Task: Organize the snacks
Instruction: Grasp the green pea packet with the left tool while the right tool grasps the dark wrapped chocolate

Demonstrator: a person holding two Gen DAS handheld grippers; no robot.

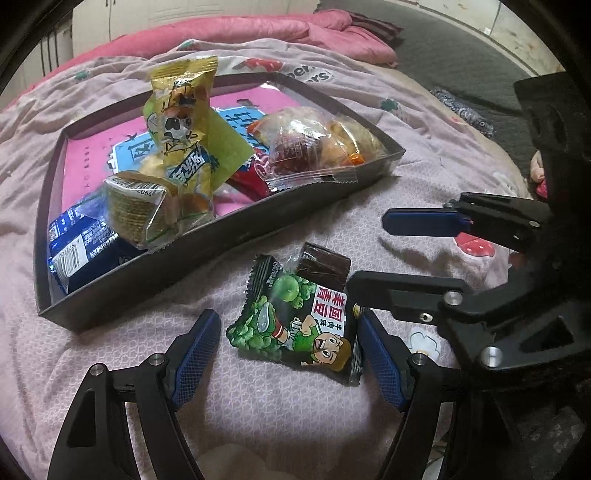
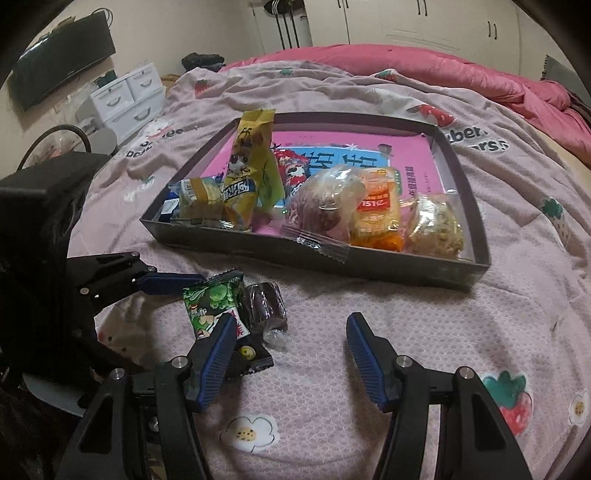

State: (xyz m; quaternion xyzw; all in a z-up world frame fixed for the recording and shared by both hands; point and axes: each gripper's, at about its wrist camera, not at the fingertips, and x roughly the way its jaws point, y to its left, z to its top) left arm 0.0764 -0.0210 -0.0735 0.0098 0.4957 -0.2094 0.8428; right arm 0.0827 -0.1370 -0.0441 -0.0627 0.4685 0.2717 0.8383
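My left gripper (image 1: 286,345) hangs released over the bed (image 1: 295,424), its blue pads either side of the green pea packet (image 1: 295,325) but not pressing it. A dark wrapped sweet (image 1: 325,267) lies touching the packet's far edge. My right gripper (image 2: 291,354) is also spread, nothing between its pads; its left pad overlaps the packet in that view. Beyond both sits the dark tray (image 1: 147,273), crowded with a tall yellow packet (image 1: 184,122), a cracker pack (image 1: 135,206) and a clear-wrapped pastry (image 1: 299,147). A pink quilt (image 1: 240,33) is bunched behind.
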